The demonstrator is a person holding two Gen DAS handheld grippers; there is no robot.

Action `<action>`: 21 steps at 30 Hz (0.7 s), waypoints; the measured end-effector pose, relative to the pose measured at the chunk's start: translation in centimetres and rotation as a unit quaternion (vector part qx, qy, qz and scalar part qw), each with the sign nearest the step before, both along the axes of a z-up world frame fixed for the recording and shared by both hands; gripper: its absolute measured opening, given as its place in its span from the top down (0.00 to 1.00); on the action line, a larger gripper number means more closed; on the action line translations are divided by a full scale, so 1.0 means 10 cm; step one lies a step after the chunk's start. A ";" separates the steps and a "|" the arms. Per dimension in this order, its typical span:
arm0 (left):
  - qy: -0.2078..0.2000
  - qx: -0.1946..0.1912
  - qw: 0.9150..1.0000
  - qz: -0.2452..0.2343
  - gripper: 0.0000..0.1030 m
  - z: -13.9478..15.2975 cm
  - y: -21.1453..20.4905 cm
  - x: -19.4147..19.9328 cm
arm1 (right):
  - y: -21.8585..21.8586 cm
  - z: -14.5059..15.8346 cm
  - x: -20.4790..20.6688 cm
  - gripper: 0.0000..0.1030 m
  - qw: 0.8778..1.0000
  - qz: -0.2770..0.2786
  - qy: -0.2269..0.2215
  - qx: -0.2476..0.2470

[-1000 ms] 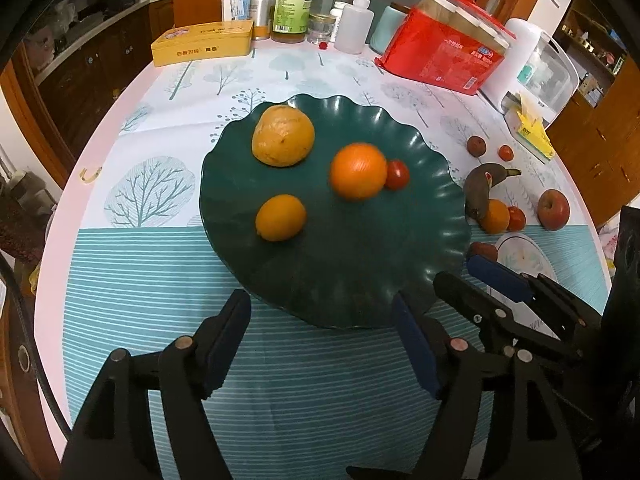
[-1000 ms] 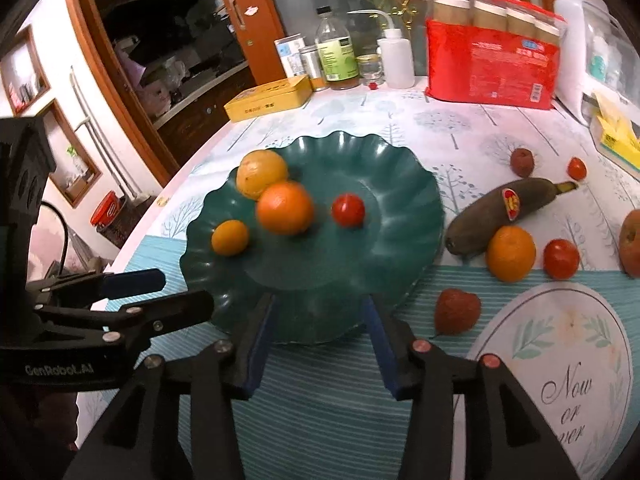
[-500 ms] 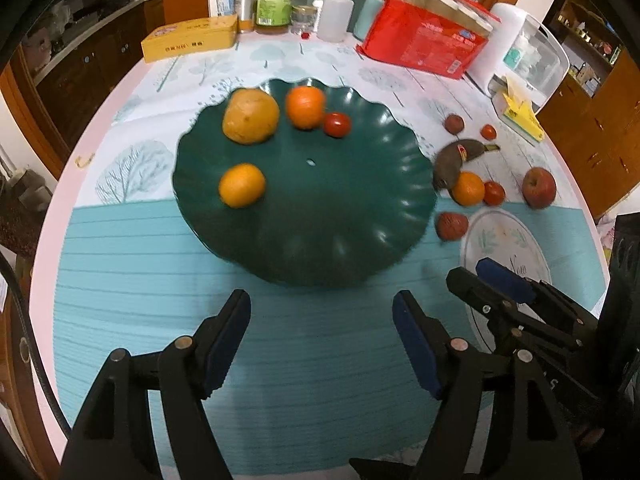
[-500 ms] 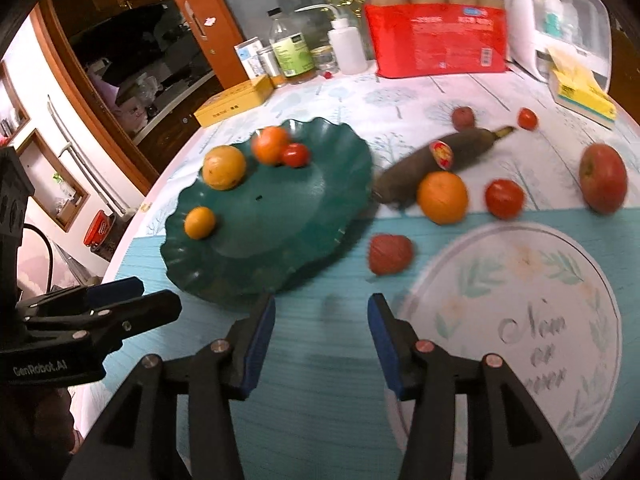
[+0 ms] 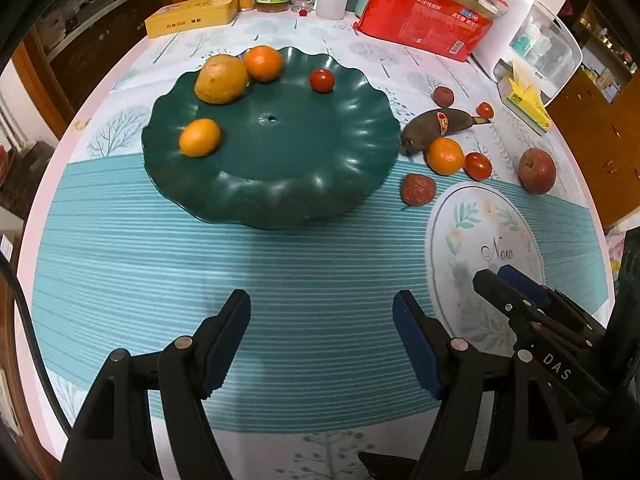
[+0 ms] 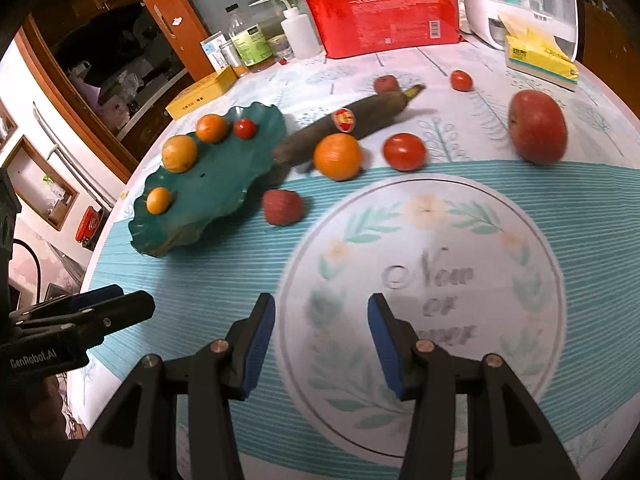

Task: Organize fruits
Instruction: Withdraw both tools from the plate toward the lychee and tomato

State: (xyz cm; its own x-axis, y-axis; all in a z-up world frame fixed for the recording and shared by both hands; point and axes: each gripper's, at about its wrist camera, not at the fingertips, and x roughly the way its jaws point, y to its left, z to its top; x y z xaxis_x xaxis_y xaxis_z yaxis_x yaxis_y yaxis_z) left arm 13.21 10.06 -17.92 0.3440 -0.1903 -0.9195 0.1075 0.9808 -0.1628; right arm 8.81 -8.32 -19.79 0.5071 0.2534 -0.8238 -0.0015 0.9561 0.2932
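While the right view crops it, the left shows the whole plate [image 5: 280,184].

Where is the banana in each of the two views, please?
Left wrist view: the banana lies right of centre, just right of the green plate, with an orange below it.
Right wrist view: the banana lies upper centre, slanting up to the right from the plate.
Shared landmark: the red sticker on the banana.
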 end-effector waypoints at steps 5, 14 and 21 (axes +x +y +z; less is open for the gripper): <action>0.003 0.002 1.000 0.018 0.30 0.00 -0.20 -0.04 | -0.21 0.00 0.00 0.53 1.000 0.011 0.005 -0.002; -0.008 0.000 0.999 0.035 0.30 0.01 -0.58 0.06 | -0.62 -0.02 0.13 0.52 0.999 0.038 0.008 -0.014; -0.008 0.005 0.998 0.055 0.30 -0.08 -0.81 0.24 | -0.88 -0.05 0.28 0.51 0.998 0.064 0.006 -0.022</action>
State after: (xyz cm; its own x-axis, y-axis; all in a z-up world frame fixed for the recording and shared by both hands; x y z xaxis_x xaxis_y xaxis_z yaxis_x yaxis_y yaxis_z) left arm 15.61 1.91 -18.74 0.3768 -0.1407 -0.9155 0.0021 0.9885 -0.1511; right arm 11.59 -17.13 -20.25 0.4626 0.2793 -0.8414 -0.1207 0.9601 0.2523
